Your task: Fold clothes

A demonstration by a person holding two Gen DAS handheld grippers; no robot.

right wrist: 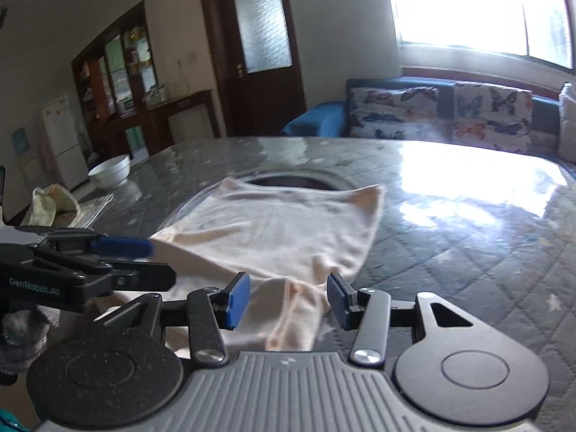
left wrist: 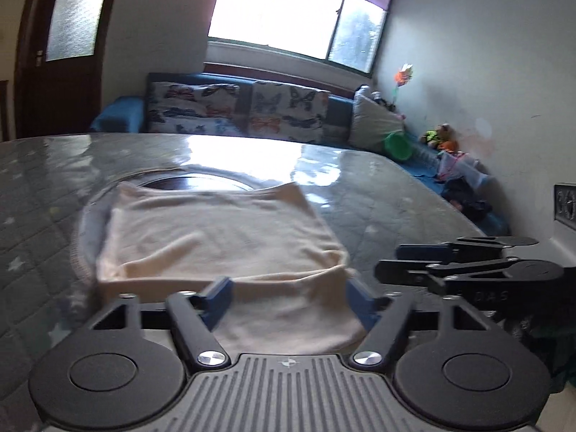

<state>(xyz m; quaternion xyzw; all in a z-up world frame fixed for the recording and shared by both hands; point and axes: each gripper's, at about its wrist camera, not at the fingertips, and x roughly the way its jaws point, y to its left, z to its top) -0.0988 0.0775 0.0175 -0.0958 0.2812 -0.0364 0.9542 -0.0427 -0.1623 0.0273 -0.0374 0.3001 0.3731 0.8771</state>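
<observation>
A cream garment (left wrist: 219,230) lies flat on the glossy quilt-patterned table (left wrist: 43,194), and its near hem hangs toward me. My left gripper (left wrist: 289,300) is open wide at the near hem, the cloth lying loose between its blue pads (left wrist: 216,300). To its right, my right gripper (left wrist: 387,262) hovers just off the garment's right corner. In the right wrist view the right gripper (right wrist: 288,300) stands half open over a bunched fold of the garment (right wrist: 273,230); its pads do not press the cloth. The left gripper (right wrist: 151,261) shows at the left.
A dark round inset (right wrist: 288,181) in the table lies just beyond the garment. A white bowl (right wrist: 109,171), a plastic bag (right wrist: 50,201) and papers sit on the table's far left. A blue sofa with butterfly cushions (left wrist: 234,111) stands behind.
</observation>
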